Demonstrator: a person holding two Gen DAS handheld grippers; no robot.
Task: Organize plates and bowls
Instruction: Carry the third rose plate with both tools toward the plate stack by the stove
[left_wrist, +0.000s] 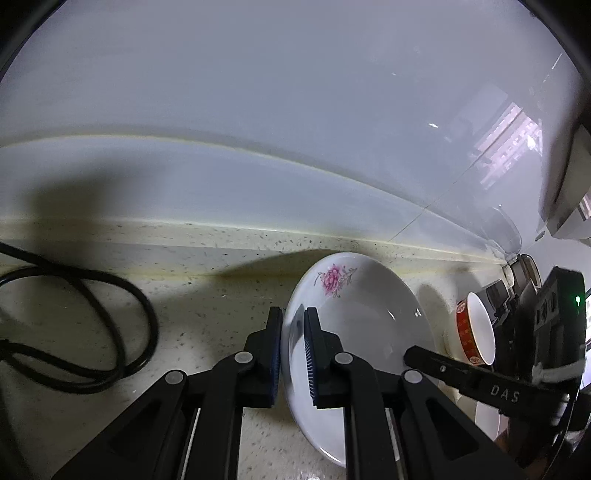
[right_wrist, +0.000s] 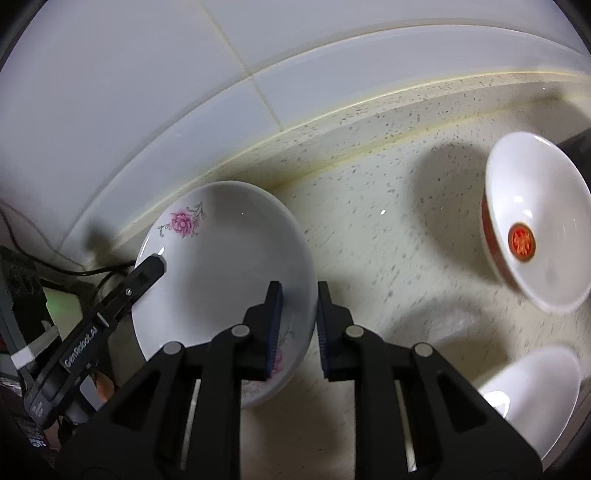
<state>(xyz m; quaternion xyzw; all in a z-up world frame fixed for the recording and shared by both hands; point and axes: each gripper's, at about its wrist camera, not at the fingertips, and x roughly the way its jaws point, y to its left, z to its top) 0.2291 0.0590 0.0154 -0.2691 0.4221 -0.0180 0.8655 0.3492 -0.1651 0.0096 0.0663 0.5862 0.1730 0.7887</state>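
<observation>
Black fingers of the left gripper (left_wrist: 293, 354) straddle the near-left rim of the flowered plate (left_wrist: 354, 310), one blue pad outside and one inside, the jaws narrowed onto the rim; whether the pads actually press the porcelain I cannot tell. From the other side, the right gripper (right_wrist: 299, 325) straddles the same plate's (right_wrist: 221, 266) right rim with a visible gap beside its outer pad, so it is not clamped. One plate is in play, white with two pink flower prints, lying on the speckled countertop (right_wrist: 369, 206) close to the tiled wall (right_wrist: 147, 92). Farther right there are two bowls: a red-banded bowl (right_wrist: 535, 225) with a red medallion inside, and a plain white bowl (right_wrist: 532, 391) nearer the camera. One black cable (left_wrist: 110, 325) loops on the counter, left of the plate.
</observation>
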